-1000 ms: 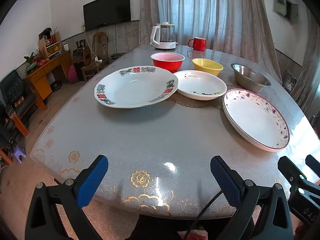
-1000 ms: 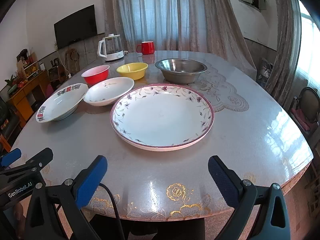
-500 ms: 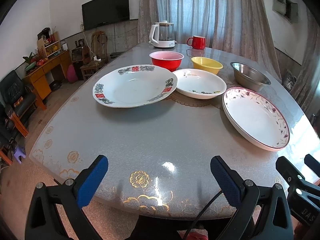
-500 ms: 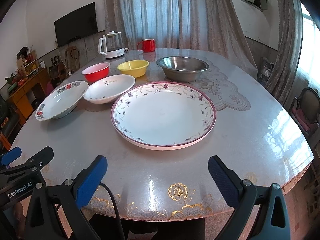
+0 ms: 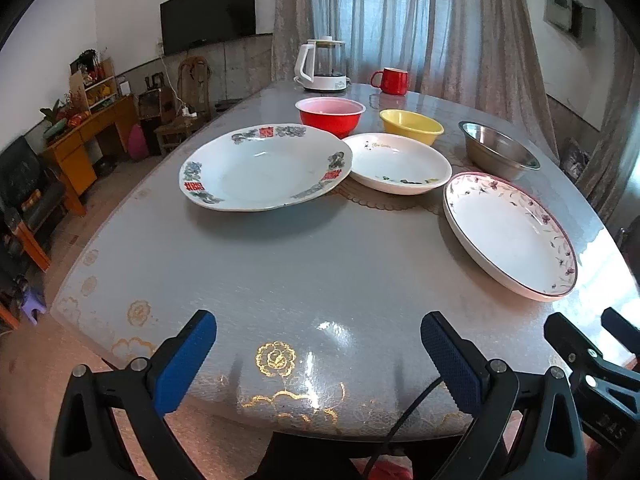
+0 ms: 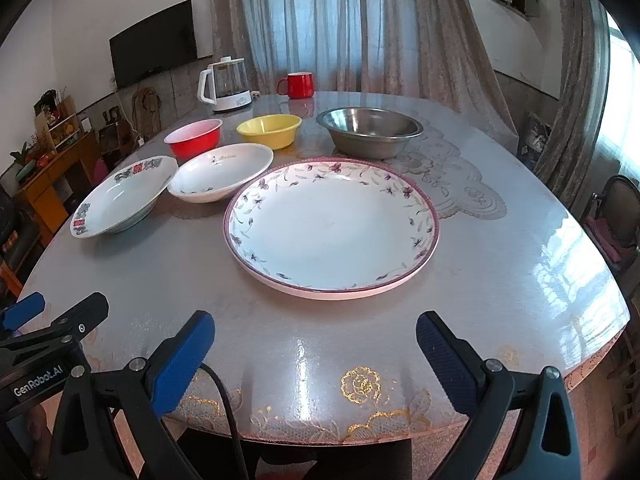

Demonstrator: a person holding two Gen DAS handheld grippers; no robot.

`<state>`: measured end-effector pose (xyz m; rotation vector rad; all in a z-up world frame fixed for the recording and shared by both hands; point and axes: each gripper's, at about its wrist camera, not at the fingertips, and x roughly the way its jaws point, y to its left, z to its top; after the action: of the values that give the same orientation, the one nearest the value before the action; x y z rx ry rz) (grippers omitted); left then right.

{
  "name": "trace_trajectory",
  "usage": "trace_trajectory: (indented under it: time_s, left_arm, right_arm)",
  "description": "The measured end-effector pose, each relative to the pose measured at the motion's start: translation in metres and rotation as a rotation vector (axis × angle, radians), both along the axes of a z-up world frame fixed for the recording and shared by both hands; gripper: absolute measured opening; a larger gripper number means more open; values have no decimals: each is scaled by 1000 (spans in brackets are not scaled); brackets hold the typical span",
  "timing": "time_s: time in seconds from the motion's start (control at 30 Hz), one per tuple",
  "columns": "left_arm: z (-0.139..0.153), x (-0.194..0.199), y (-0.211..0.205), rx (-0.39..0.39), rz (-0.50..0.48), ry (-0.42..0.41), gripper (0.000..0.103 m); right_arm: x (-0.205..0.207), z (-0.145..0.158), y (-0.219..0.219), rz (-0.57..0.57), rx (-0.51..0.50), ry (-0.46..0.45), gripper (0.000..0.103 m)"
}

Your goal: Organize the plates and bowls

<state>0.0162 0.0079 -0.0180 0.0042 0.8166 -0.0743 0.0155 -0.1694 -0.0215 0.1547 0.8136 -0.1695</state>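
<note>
Three plates lie on the grey table (image 5: pixel 304 264): a large one with red and green marks (image 5: pixel 266 166) on the left, a smaller white one (image 5: pixel 398 162) in the middle, and a floral pink-rimmed plate (image 6: pixel 332 226) on the right. Behind them stand a red bowl (image 5: pixel 331 114), a yellow bowl (image 5: pixel 411 125) and a steel bowl (image 6: pixel 370 130). My left gripper (image 5: pixel 318 354) hovers open over the table's near edge, empty. My right gripper (image 6: pixel 314 354) is open too, just in front of the floral plate (image 5: pixel 510 234).
A white kettle (image 5: pixel 324 65) and a red mug (image 5: pixel 391 80) stand at the table's far end. A lace doily (image 6: pixel 452 178) lies under the steel bowl. Chairs and a wooden cabinet (image 5: pixel 80 136) stand around the room's left side.
Both grippers have crept slightly forward toward the plates; the dishes look a little closer. Nothing on the table has moved, and both grippers stay open.
</note>
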Motion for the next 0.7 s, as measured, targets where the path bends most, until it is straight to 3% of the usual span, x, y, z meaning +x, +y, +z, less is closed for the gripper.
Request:
trace_trajectory:
  time_s: [0.4, 0.57, 0.7]
  left_arm:
    - [0, 7, 14, -74, -50, -3, 103]
    - [4, 18, 46, -284, -105, 3, 103]
    - [7, 29, 71, -426, -62, 2, 103]
  right_arm:
    - [13, -3, -9, 33, 28, 19, 103]
    - [21, 6, -4, 87, -52, -27, 102]
    - [35, 10, -4, 113, -60, -20, 98]
